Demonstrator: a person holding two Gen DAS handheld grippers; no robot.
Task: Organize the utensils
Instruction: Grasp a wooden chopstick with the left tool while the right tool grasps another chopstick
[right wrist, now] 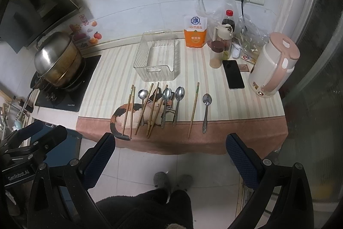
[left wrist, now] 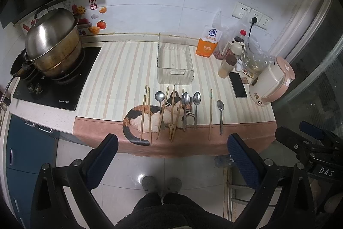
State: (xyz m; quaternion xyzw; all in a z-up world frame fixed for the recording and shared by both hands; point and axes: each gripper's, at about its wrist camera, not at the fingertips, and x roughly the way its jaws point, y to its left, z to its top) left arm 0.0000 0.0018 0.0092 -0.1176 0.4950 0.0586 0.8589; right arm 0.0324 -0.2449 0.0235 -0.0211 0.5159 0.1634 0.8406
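Left gripper (left wrist: 172, 144) and right gripper (right wrist: 170, 143) both spread wide, grasping nothing, poised off the counter's near edge. Spoons (left wrist: 196, 107) and wooden chopsticks (left wrist: 146, 114) lined up side by side on the cat-print mat (left wrist: 111, 78), just before the clear plastic bin (left wrist: 174, 61).

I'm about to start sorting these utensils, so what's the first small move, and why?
Probably lower the right gripper onto the lone spoon at the row's right end. Both grippers hang open short of the counter, the clear bin holds nothing, and that spoon lies apart from the others.
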